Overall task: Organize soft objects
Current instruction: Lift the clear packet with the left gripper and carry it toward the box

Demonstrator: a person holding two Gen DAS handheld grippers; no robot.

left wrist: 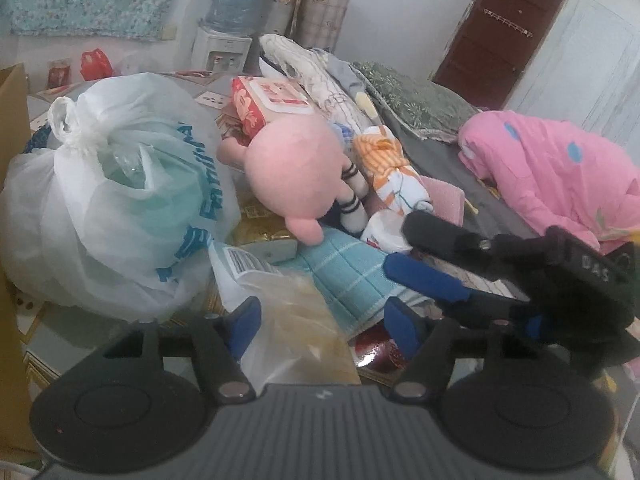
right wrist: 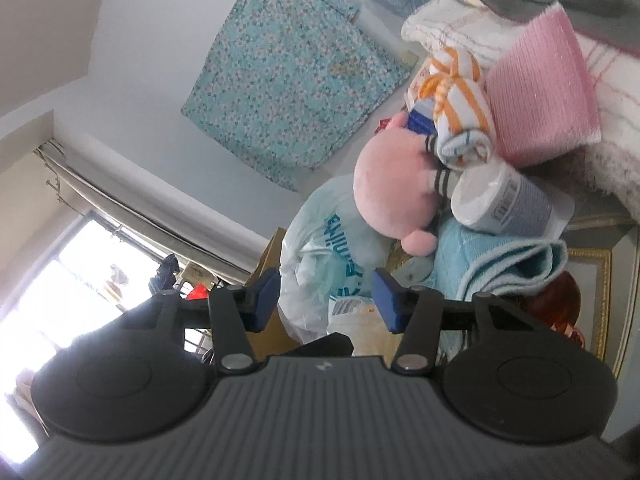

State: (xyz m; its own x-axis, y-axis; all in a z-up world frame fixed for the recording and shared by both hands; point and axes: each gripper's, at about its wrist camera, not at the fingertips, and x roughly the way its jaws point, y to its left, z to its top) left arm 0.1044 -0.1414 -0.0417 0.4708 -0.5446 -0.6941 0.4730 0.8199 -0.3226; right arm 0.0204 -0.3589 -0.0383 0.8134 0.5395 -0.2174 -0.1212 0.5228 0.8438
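Teal terry is the nearest soft thing: the folded teal towel point(left wrist: 344, 276) lies on the cluttered surface point(left wrist: 52, 344), just ahead of the left gripper point(left wrist: 320, 328), with the pink plush toy point(left wrist: 296, 176) lying against its far edge and the orange-striped rolled cloth point(left wrist: 388, 160) just beyond that. A folded pink towel point(right wrist: 540, 104) lies next to the striped roll, by the bed.

The left gripper's jaws stand well apart and grip nothing; a crinkled clear packet point(left wrist: 292, 332) lies between them, but the pads do not press on it. The right gripper point(left wrist: 400, 248) reaches in from the right over the teal towel; in its own view (rolled sideways) its jaws are part open with nothing between them.

By my reading the step is a choice of the next soft item, with nothing picked yet. The next move calls for closing on the teal towel's folded edge or the plush, while steering clear of hard clutter: the white jar point(right wrist: 504, 204) lying at the towel's far side, the red box point(left wrist: 264, 100), and the big knotted plastic bag point(left wrist: 112, 196) at the left
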